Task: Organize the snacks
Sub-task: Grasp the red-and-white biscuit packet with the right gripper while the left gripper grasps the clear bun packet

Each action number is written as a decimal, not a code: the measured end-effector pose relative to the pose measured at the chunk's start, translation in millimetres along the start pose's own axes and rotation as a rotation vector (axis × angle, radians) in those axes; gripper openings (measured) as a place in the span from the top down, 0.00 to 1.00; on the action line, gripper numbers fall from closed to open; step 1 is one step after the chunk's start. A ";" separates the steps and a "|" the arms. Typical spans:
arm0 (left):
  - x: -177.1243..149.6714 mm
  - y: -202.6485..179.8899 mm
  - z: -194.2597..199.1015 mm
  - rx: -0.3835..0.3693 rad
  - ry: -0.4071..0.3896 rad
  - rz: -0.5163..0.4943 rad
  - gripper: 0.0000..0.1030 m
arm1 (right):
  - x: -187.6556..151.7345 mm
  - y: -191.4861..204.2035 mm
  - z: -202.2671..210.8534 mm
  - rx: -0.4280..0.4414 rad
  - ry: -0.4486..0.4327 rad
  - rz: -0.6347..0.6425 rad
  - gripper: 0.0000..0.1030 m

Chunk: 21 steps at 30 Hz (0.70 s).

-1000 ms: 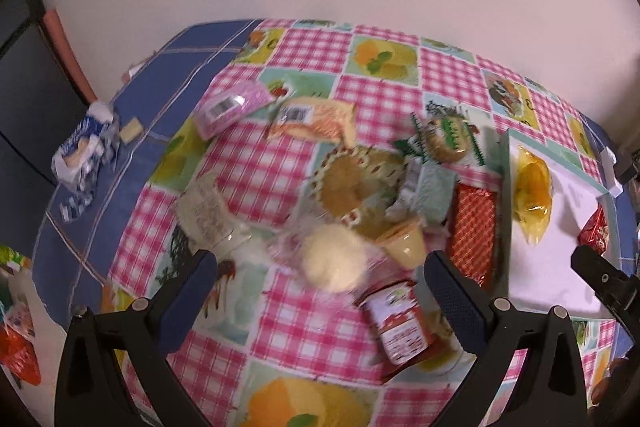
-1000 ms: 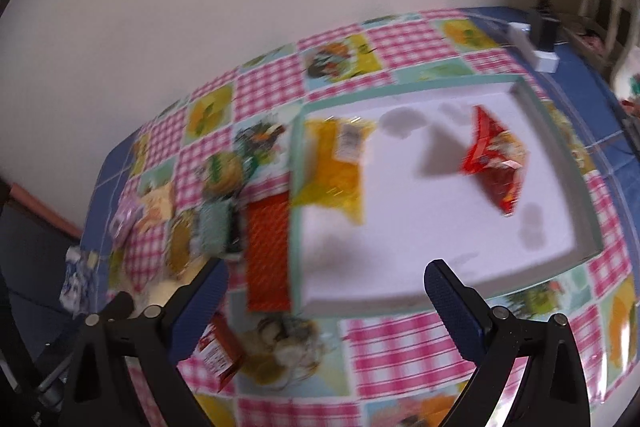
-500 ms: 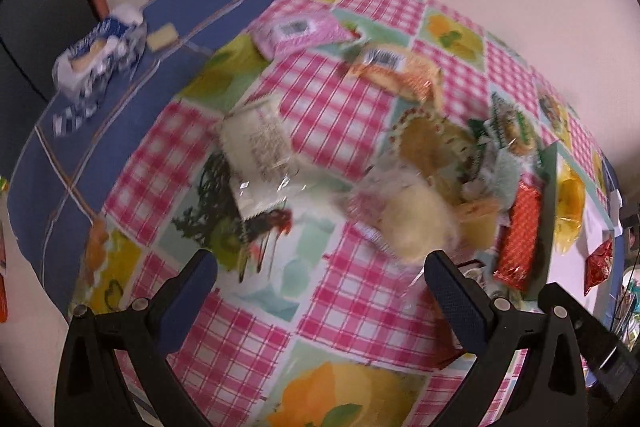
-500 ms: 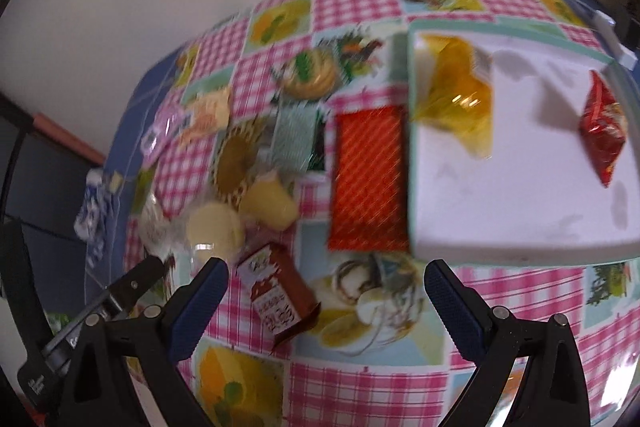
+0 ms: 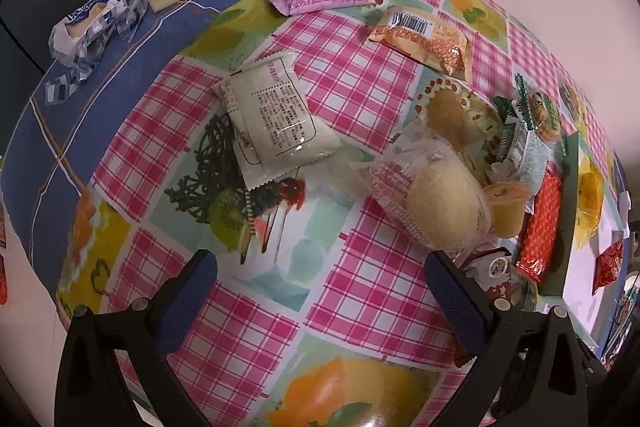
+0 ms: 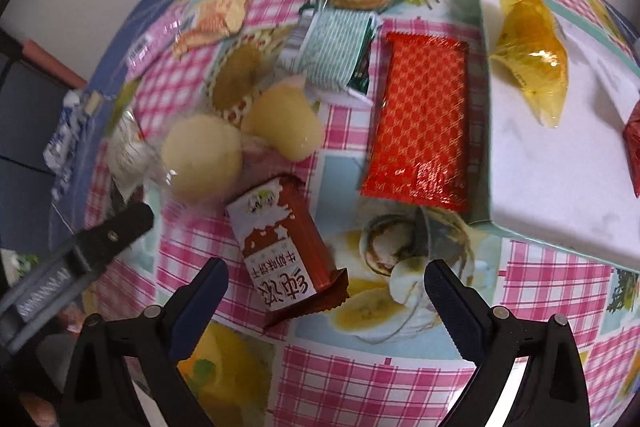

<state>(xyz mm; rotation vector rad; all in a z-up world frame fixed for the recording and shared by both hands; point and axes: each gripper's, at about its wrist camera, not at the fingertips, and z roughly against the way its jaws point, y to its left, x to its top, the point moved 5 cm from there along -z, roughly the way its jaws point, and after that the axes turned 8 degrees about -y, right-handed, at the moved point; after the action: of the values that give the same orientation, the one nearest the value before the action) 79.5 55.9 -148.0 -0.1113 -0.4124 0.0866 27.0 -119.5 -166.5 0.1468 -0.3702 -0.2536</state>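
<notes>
We held both hand-held grippers, left [image 5: 320, 291] and right [image 6: 326, 291], spread wide and empty above the counter [image 6: 360, 367], where a brown-and-white biscuit pack [image 6: 282, 247] lay mid-counter beside the white tray [image 6: 560, 163].

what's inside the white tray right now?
Inside the white tray with the teal rim: a clear yellow plastic packet near its far left corner and a red foil packet, cut off by the frame edge. The tray's right part is out of view.
</notes>
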 end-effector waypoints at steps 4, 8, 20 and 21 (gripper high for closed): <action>-0.1 3.5 -1.3 0.004 0.002 0.008 0.00 | -5.4 6.8 -13.5 -0.053 0.018 0.061 0.03; -0.8 8.0 -3.4 0.016 -0.003 0.023 0.00 | -8.6 15.7 -17.9 -0.097 0.003 0.126 0.04; 5.3 -5.8 2.0 -0.062 0.008 0.046 0.00 | 5.3 9.9 -15.0 -0.098 -0.049 0.082 0.28; 7.0 -8.9 2.0 -0.075 0.011 0.052 0.00 | 6.1 9.2 -15.2 -0.098 -0.050 0.078 0.28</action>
<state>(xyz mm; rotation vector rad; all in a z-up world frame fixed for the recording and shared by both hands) 85.6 48.0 -142.4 -0.1960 -0.4019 0.1221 40.2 -110.8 -176.7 0.0297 -0.4119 -0.1979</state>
